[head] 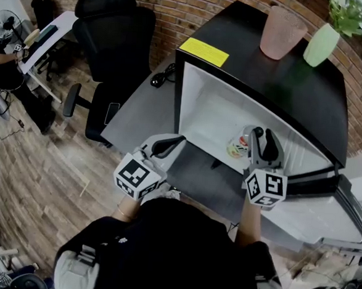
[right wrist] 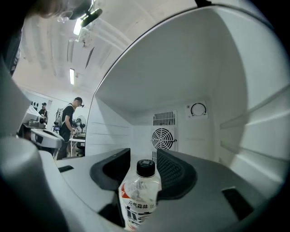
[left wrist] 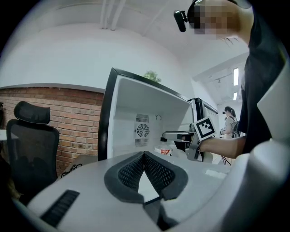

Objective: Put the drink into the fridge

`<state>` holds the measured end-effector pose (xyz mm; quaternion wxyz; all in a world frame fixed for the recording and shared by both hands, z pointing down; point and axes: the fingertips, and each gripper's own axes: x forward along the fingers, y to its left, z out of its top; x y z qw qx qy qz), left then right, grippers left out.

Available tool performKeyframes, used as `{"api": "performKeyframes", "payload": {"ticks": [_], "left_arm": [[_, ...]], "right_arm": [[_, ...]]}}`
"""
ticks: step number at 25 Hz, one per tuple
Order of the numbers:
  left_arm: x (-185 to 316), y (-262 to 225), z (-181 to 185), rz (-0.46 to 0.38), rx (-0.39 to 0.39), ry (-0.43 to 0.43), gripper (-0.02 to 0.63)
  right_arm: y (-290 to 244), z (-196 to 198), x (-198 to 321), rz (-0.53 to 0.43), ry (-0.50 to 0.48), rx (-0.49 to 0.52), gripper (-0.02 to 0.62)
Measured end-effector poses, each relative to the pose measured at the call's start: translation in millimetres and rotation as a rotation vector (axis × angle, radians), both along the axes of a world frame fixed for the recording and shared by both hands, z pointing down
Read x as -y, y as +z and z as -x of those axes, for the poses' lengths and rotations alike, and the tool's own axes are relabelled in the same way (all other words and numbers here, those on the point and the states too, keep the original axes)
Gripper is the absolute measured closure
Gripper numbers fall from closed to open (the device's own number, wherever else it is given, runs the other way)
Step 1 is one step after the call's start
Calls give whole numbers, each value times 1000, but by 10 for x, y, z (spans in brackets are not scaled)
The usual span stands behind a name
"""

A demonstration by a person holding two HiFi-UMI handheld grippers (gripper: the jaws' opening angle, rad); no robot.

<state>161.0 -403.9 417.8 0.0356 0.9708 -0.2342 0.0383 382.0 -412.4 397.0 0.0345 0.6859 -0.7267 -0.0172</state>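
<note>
A clear drink bottle [right wrist: 140, 192] with a black cap and a white label stands upright inside the open fridge [head: 214, 106], near its front. My right gripper [right wrist: 144, 154] reaches into the fridge with the bottle between its jaws; they stand wide, with a dark gap beside the cap on the left. The head view shows this gripper [head: 263, 140] just right of the bottle [head: 236, 146]. My left gripper [head: 168, 145] hovers outside, at the fridge's lower left corner. Its pads [left wrist: 154, 170] meet at the tip with nothing between them, and the bottle [left wrist: 164, 149] shows beyond.
The black-topped fridge carries a pink cup [head: 281, 32], a green vase [head: 321, 44] with a plant, and a yellow sticker [head: 203, 51]. Its door [head: 324, 212] hangs open at the right. A black office chair [head: 113, 49] and a grey table [head: 140, 107] are to the left.
</note>
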Motion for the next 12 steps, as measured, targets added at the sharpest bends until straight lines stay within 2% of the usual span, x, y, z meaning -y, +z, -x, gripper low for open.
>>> {"api": "performKeyframes", "payload": {"ticks": [7,12], "left_arm": [[-106,31,14,3,21,4,609],[-177,29,30,0,21,8,609]], "right_arm": [[-194,153,-324,-113,-19,37,515],[-232,285,-495,-150,-39,56,597]]}}
